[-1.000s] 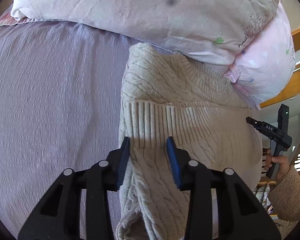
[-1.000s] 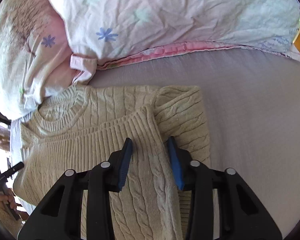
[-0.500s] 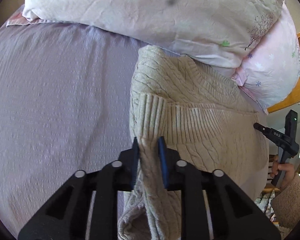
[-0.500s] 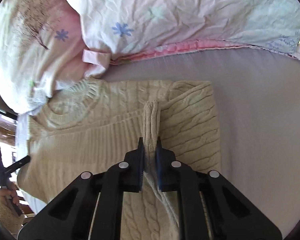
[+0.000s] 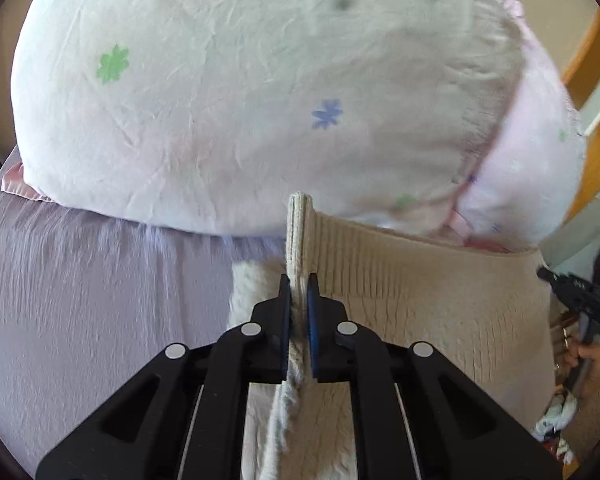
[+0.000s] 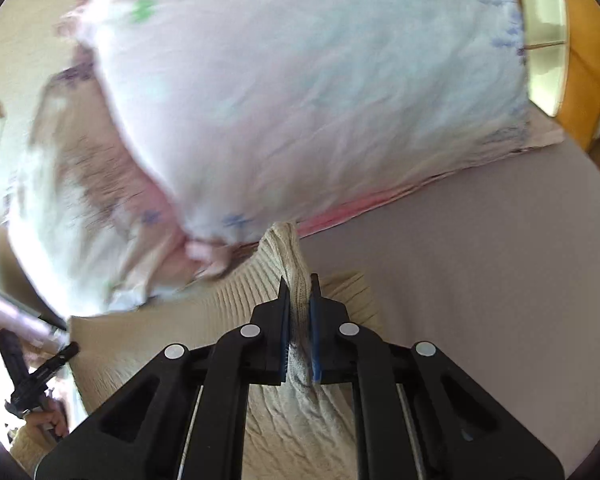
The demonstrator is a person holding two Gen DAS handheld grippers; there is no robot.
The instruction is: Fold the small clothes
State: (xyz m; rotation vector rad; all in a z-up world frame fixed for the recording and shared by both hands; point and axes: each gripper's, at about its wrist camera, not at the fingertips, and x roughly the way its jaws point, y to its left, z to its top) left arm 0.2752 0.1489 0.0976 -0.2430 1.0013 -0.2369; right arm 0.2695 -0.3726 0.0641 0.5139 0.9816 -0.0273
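A cream cable-knit sweater [image 5: 420, 304] lies on a lilac bed sheet [image 5: 100, 300]. My left gripper [image 5: 299, 292] is shut on the ribbed hem at the sweater's left corner and holds it lifted. My right gripper [image 6: 300, 292] is shut on the ribbed hem at the right corner of the sweater [image 6: 228, 308], also lifted. The hem stretches taut between them. The sweater's lower layers hang below the jaws and are partly hidden by the gripper bodies. The right gripper also shows at the left wrist view's right edge [image 5: 580, 300].
Two pale floral pillows [image 5: 260, 100] lie just behind the sweater; they also show in the right wrist view [image 6: 300, 100]. A wooden bed frame [image 6: 580, 80] stands at the far right. The lilac sheet [image 6: 480, 260] extends to both sides.
Both grippers closed on the folded-up hem and have lifted it, carrying it forward toward the pillows. The views now tilt up, blurred by motion.
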